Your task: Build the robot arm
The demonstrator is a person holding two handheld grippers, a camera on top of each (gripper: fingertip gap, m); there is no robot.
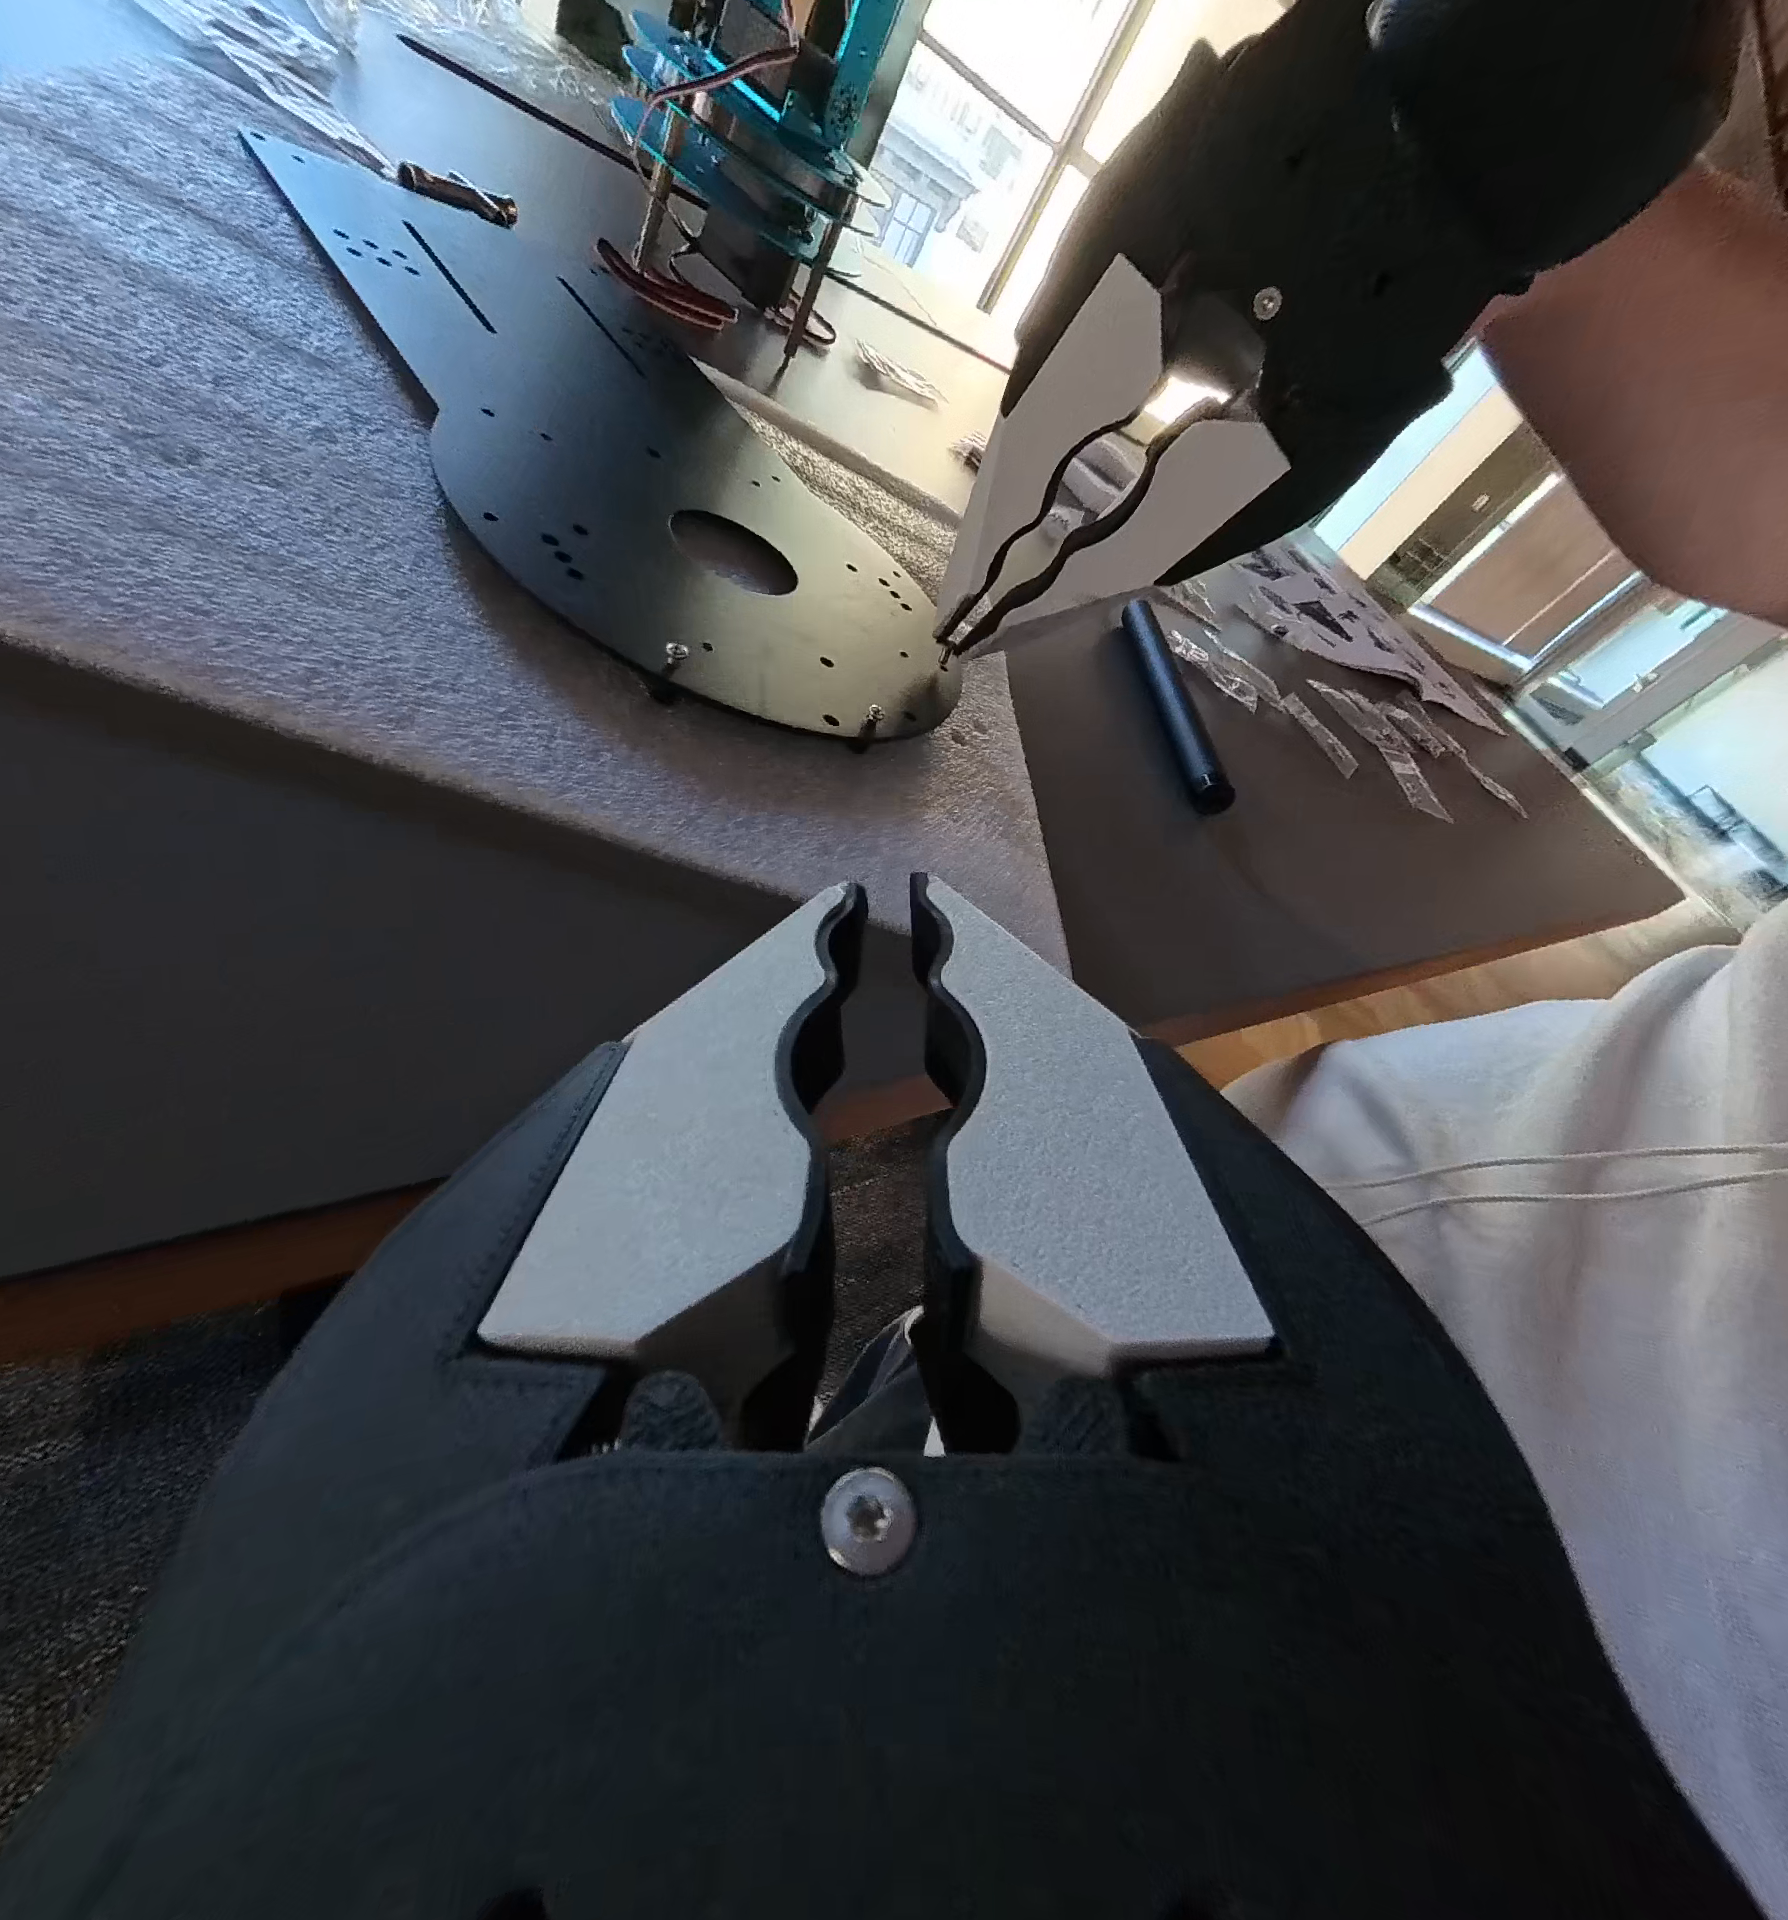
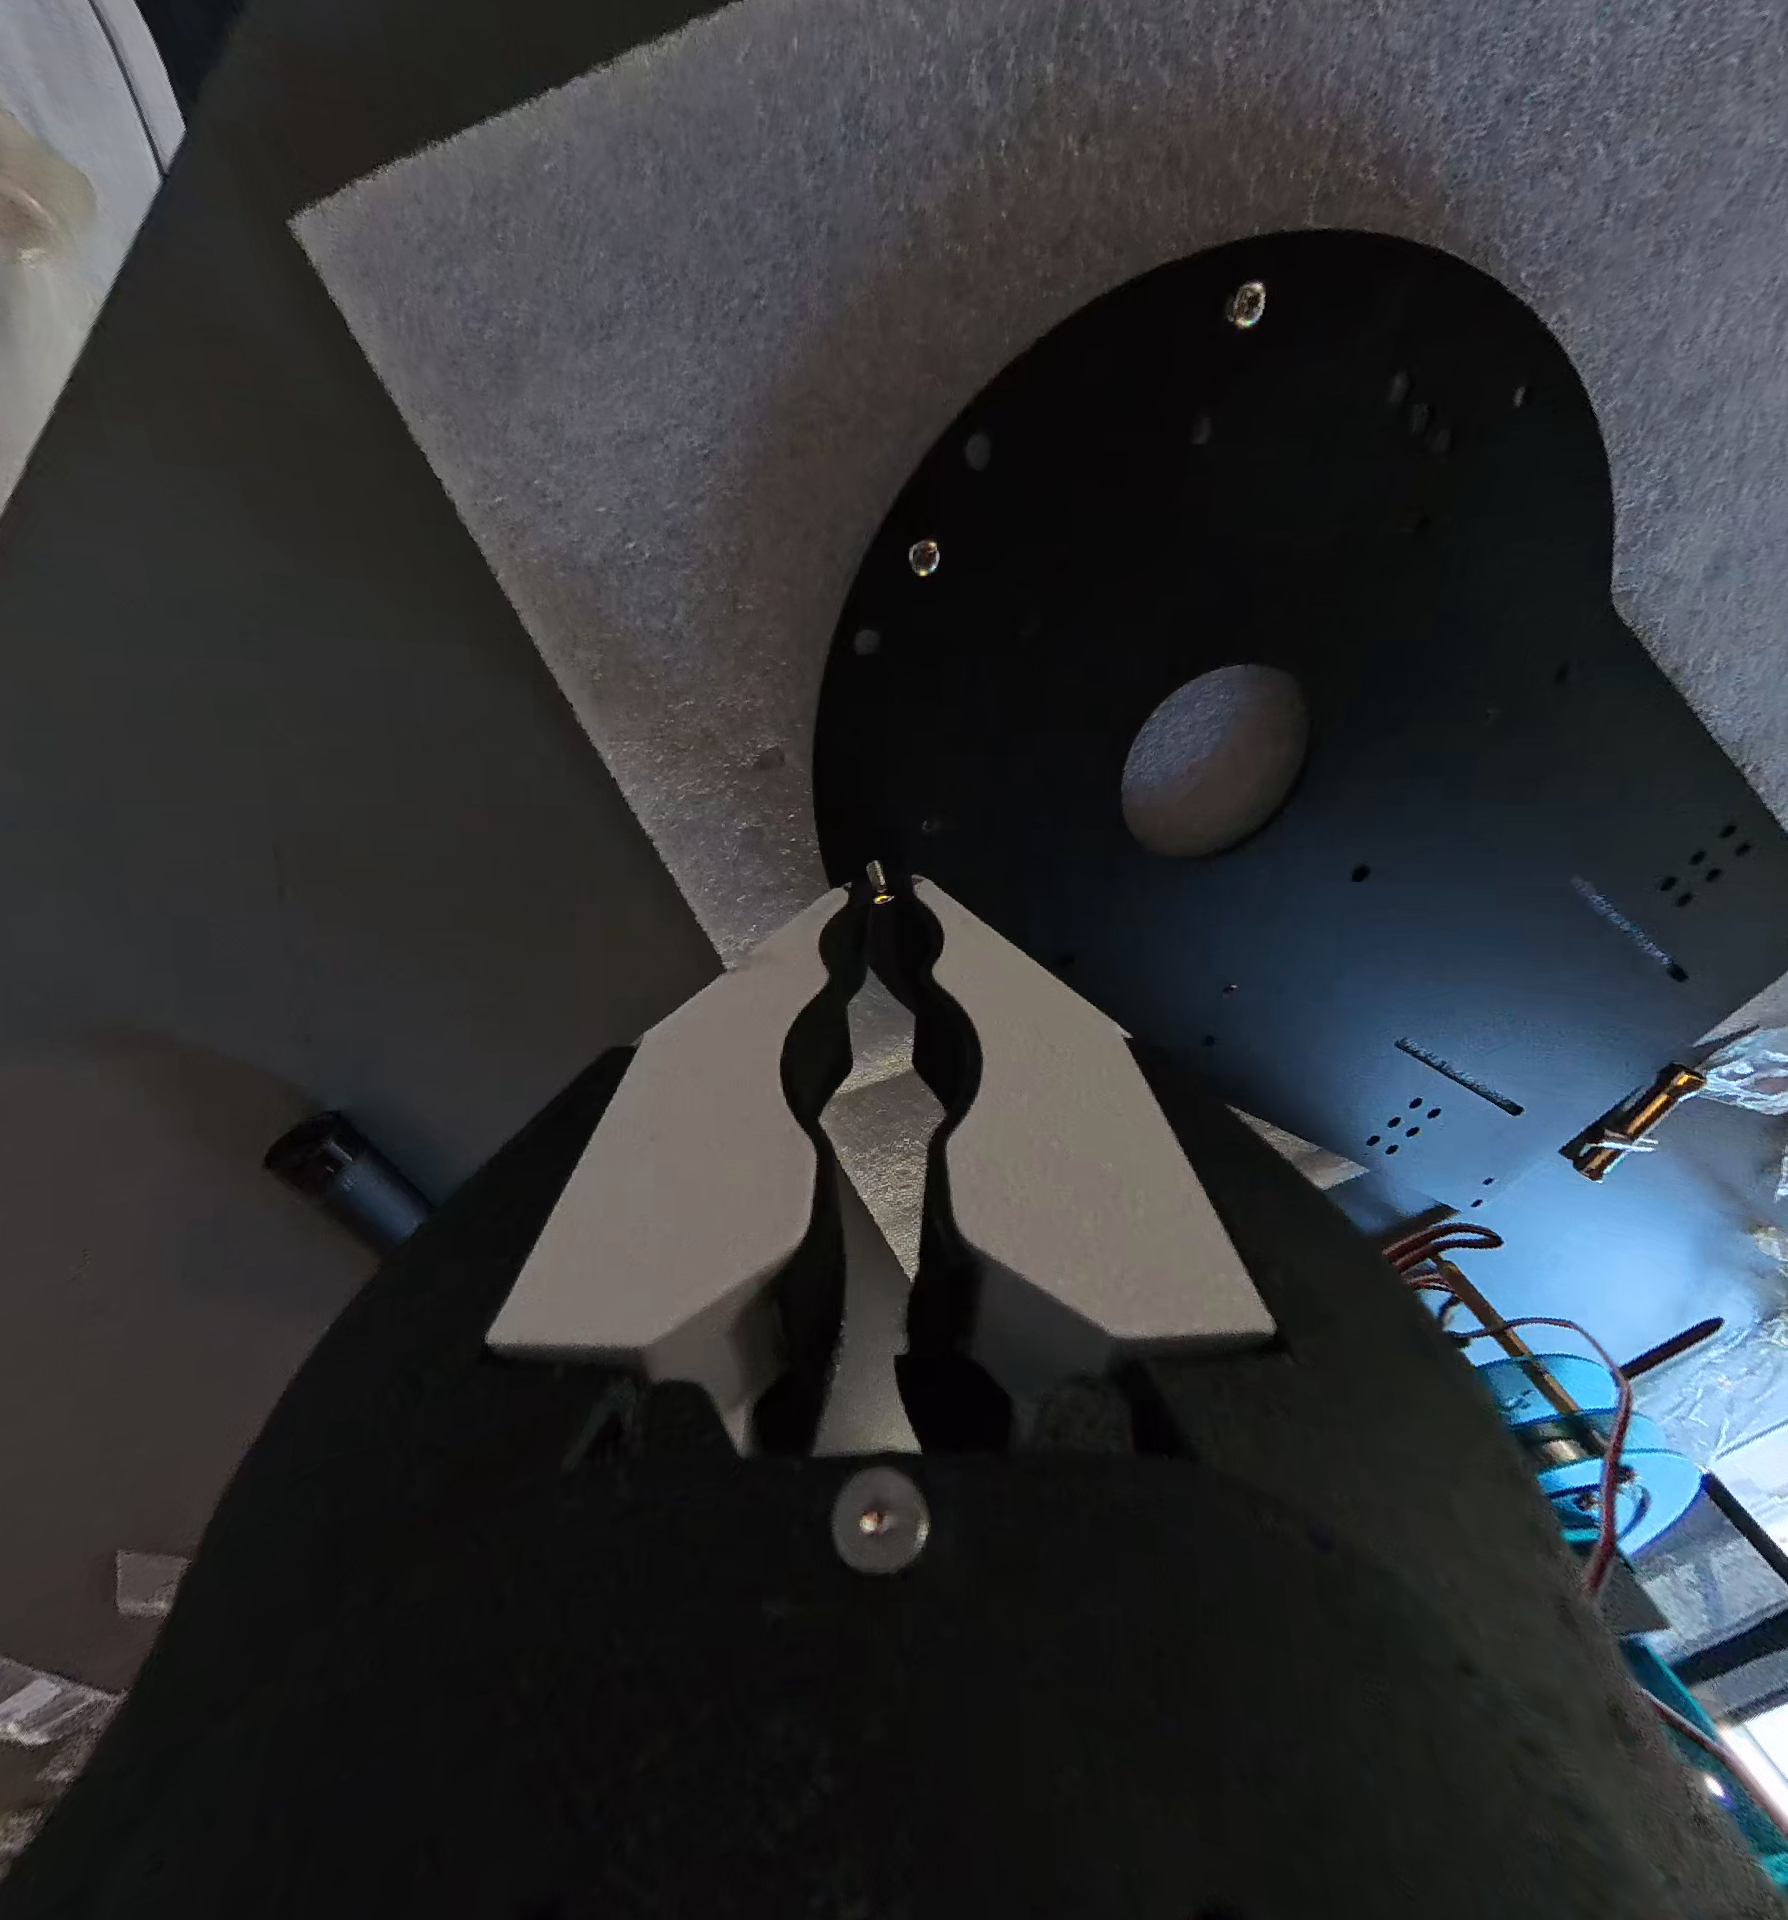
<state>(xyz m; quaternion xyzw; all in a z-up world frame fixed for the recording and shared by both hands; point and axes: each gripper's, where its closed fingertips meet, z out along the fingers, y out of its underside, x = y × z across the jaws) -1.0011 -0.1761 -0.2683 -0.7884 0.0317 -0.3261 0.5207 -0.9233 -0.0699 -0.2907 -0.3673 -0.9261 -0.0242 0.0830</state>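
Observation:
My right gripper (image 2: pixel 879 899) is shut on a small silver screw (image 2: pixel 877 878), pinched at its very tips. The screw tip is at the near rim of a black perforated plate (image 2: pixel 1285 520). In the left wrist view this gripper (image 1: pixel 947 636) comes down from the upper right onto the plate's (image 1: pixel 609 447) rounded end. Two screws (image 1: pixel 677 651) (image 1: pixel 874 714) stand in the plate's rim; they also show in the right wrist view (image 2: pixel 924 558). My left gripper (image 1: pixel 885 896) hangs below the table edge, empty, its jaws a narrow gap apart.
The plate lies on a grey foam pad (image 1: pixel 142 416) on a dark table. A blue layered assembly with wires (image 1: pixel 755 135) stands at the back. A black rod (image 1: pixel 1176 707), small plastic bags (image 1: pixel 1389 717) and a brass standoff (image 2: pixel 1628 1122) lie around. A person's white sleeve (image 1: pixel 1492 1299) is at right.

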